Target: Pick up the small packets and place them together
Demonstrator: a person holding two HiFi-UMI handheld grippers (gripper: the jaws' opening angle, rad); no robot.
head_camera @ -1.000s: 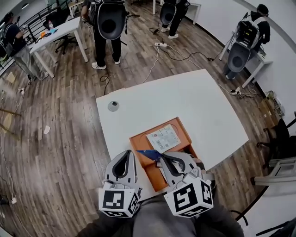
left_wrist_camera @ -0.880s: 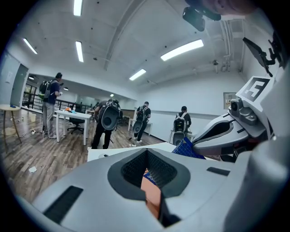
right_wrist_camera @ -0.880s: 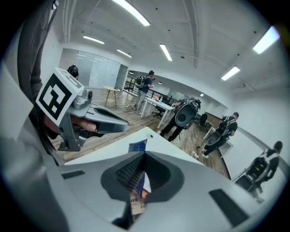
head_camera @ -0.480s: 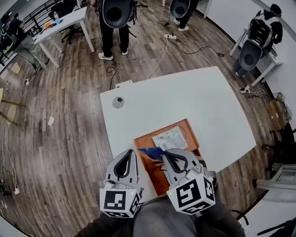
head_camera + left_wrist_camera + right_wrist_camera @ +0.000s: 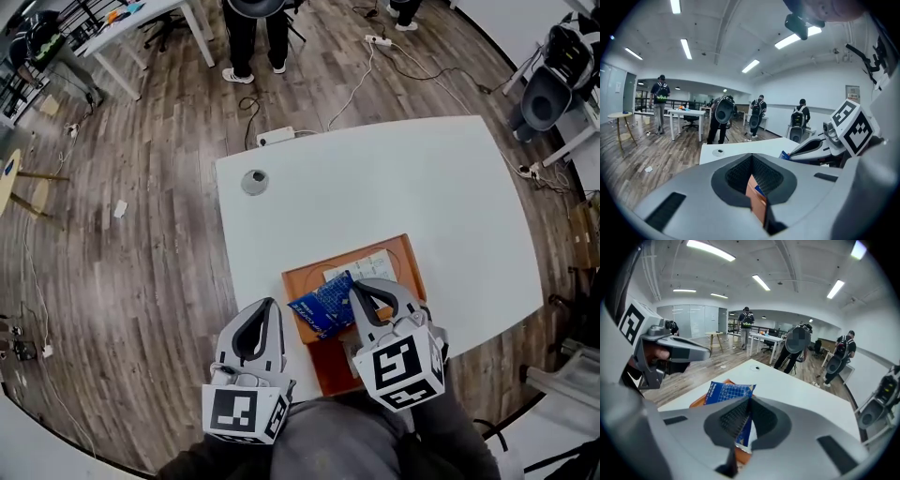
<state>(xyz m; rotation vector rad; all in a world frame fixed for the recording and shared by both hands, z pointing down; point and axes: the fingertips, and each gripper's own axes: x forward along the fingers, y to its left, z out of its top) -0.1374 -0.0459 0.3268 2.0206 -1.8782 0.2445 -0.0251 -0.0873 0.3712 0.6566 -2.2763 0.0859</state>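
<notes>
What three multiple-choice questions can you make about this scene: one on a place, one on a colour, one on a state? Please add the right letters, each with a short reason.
1. Where does the white packet lie?
A) in the orange tray
B) on the floor
C) on a chair

2. Which colour has the gripped packet in the right tongs?
A) red
B) blue
C) green

3. How do the right tongs stand?
A) wide open and empty
B) shut on the gripped packet
C) out of every view

Key: 1 A, it lies inside the tray's rim; 2 B, blue shows in the head view and the right gripper view; 3 B, the jaws press together on the packet's edge.
</notes>
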